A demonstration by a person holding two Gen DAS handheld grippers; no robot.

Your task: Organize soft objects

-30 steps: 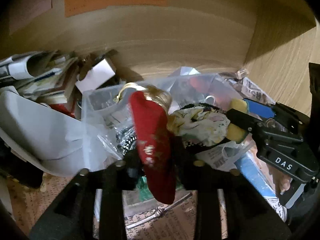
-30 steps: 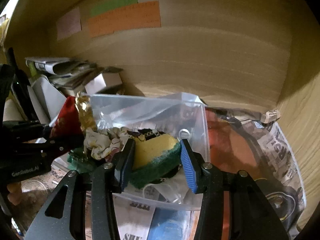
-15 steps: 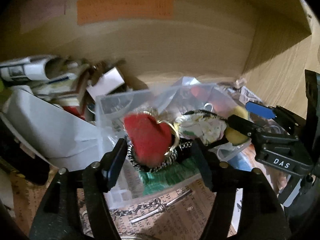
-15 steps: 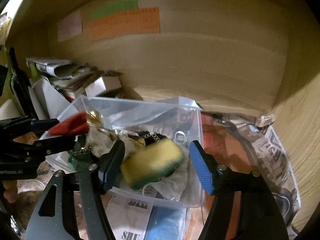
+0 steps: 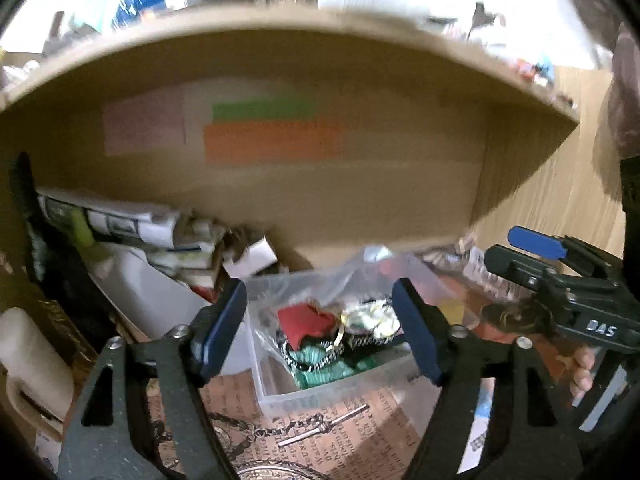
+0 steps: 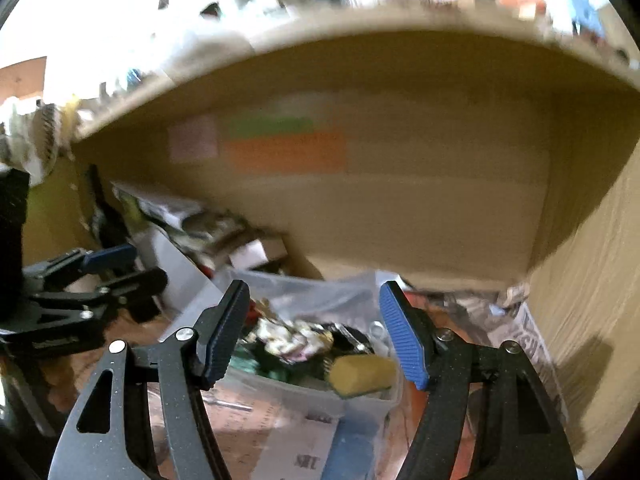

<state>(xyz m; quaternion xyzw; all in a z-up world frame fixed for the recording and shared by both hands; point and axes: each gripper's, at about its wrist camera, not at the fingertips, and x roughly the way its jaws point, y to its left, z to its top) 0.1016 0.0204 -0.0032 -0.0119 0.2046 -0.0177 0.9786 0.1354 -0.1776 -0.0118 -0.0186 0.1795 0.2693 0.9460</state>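
Note:
A clear plastic bin (image 5: pixel 320 394) (image 6: pixel 360 404) stands on the shelf floor. In it lie a red cloth pouch (image 5: pixel 306 320), a floral fabric piece (image 5: pixel 372 318) (image 6: pixel 292 338), green cloth (image 5: pixel 324 364) and a yellow-green sponge (image 6: pixel 362 374) at its front right corner. My left gripper (image 5: pixel 320 332) is open and empty, held back in front of the bin. My right gripper (image 6: pixel 314 336) is open and empty, also back from the bin; it shows at the right of the left wrist view (image 5: pixel 532 256).
The wooden shelf back wall (image 5: pixel 360 200) carries pink, green and orange paper notes (image 5: pixel 272 144). Stacked papers and a white box (image 5: pixel 252 256) lie to the left. Patterned newspaper (image 5: pixel 320 440) and a metal chain (image 5: pixel 288 428) cover the floor. The right side wall (image 6: pixel 592 320) is close.
Both grippers opened, dropping the red pouch and the sponge into the bin, then pulled back and up away from it.

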